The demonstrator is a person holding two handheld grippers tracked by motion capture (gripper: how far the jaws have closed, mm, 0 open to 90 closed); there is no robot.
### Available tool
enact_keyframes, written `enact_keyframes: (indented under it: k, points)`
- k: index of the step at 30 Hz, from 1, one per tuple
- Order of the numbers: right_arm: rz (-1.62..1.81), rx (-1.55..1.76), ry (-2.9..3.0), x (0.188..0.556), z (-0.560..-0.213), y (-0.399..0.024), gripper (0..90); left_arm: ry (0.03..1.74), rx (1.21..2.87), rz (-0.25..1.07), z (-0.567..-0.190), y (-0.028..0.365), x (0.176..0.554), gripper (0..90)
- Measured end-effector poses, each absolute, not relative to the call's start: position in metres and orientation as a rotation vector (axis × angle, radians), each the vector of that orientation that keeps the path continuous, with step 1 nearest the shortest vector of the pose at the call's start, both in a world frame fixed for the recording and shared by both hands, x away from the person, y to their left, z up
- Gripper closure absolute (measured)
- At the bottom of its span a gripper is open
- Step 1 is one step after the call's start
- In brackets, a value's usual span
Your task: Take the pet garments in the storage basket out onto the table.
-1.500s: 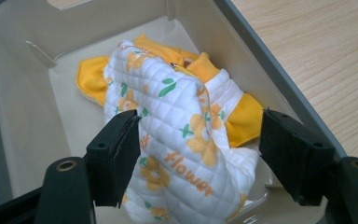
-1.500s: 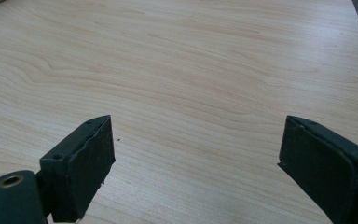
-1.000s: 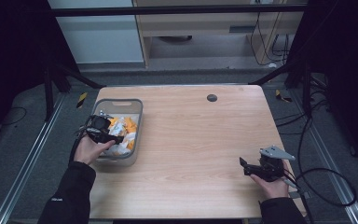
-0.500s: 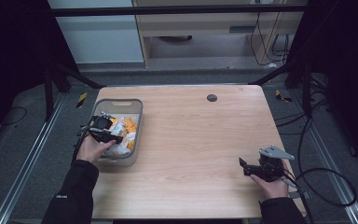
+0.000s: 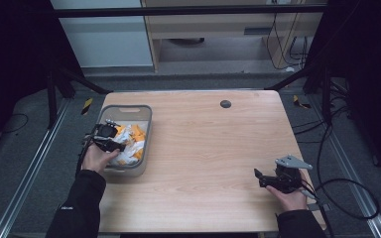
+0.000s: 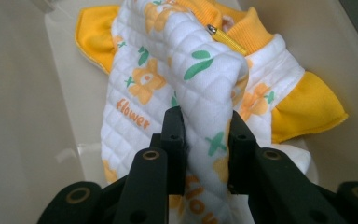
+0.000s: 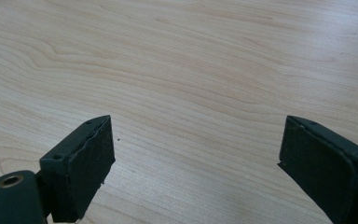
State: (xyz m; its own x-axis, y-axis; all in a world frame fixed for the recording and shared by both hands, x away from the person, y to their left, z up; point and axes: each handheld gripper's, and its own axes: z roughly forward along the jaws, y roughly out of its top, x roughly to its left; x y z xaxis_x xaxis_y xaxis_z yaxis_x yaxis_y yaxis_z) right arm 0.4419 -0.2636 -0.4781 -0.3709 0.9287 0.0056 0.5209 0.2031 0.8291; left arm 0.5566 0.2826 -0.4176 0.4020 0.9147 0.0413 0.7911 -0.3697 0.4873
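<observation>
A quilted white garment (image 6: 200, 79) with orange flowers, green leaves and yellow cuffs lies in the grey bin (image 5: 144, 115) at the table's left. My left gripper (image 6: 208, 140) reaches into the bin, and its jaws have just been closing; they now pinch a raised fold of the garment (image 5: 129, 144). From above, the left gripper (image 5: 110, 143) sits over the bin's near left part. My right gripper (image 5: 259, 178) rests low over the table near the front right, pointing left. In its own view the right gripper (image 7: 196, 154) stands open over bare wood with nothing between its jaws.
The wooden table (image 5: 203, 144) has a round dark cable hole (image 5: 225, 103) near its far edge. Black frame bars and cables surround the table, and a cable trails from the right gripper across the floor at the right.
The left gripper has sunk a little deeper into the bin and its jaws have shut on a fold of the garment. The right hand has kept still.
</observation>
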Motion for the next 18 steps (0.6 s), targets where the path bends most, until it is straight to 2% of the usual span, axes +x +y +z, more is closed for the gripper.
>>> enact_keyframes:
  k: [3, 18]
  points:
    - [1.058, 1.344, 1.978, 0.442, -0.478, -0.264, 10.2, 1.462, 2.275, 0.445, -0.415, 0.283, 0.555, 75.5]
    - [1.071, 1.35, 1.977, 0.442, -0.479, -0.265, 10.2, 1.377, 2.251, 0.497, -0.356, 0.293, 0.542, 76.5]
